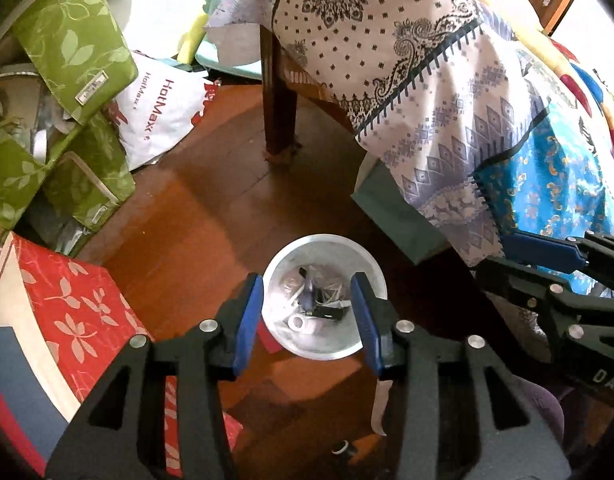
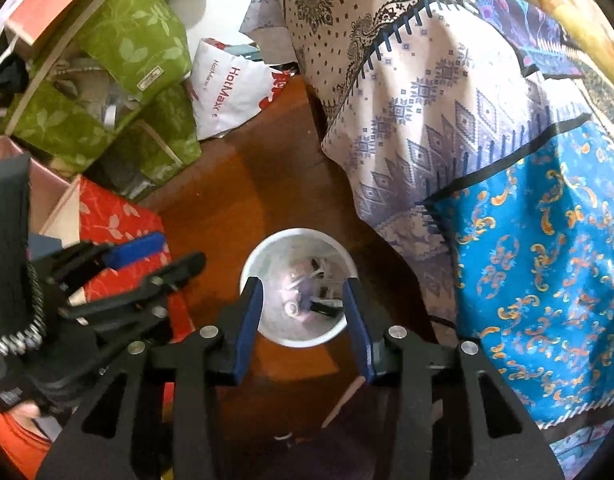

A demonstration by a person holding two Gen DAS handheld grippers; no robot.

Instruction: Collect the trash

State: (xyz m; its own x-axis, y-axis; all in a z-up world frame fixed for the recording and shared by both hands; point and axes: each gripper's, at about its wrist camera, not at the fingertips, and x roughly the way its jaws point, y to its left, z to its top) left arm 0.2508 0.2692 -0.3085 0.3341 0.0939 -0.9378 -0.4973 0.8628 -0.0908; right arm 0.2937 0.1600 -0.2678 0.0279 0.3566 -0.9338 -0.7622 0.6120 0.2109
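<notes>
Below both grippers, on the wooden floor [image 1: 211, 216], stands a small white bin [image 1: 325, 296], its round mouth open upward and showing a tangle of small discards: white cord or plastic pieces and something dark, too blurred to name for certain. The left gripper [image 1: 307, 320] hangs over it with jaws released and nothing between the pads. The right gripper [image 2: 303, 322] is likewise parted and empty above the same bin; a pale strip below its right finger cannot be identified.

The bin looks like thin, light plastic with smooth walls, so it would likely tip or skid if nudged; its rim is the natural place to pinch. The contents seem light and loose, the cords floppy, and would snag one another if lifted out.

Close on one side hangs a patterned cloth [image 1: 407, 80] draped over a wooden-legged piece of furniture, with a blue printed fabric [image 2: 539, 264] beside it. On the other side lie a red leaf-print box [image 1: 67, 300], green leaf-print bags [image 1: 67, 40] and a white HotMaxx bag [image 1: 159, 108], which crowd the approach.
</notes>
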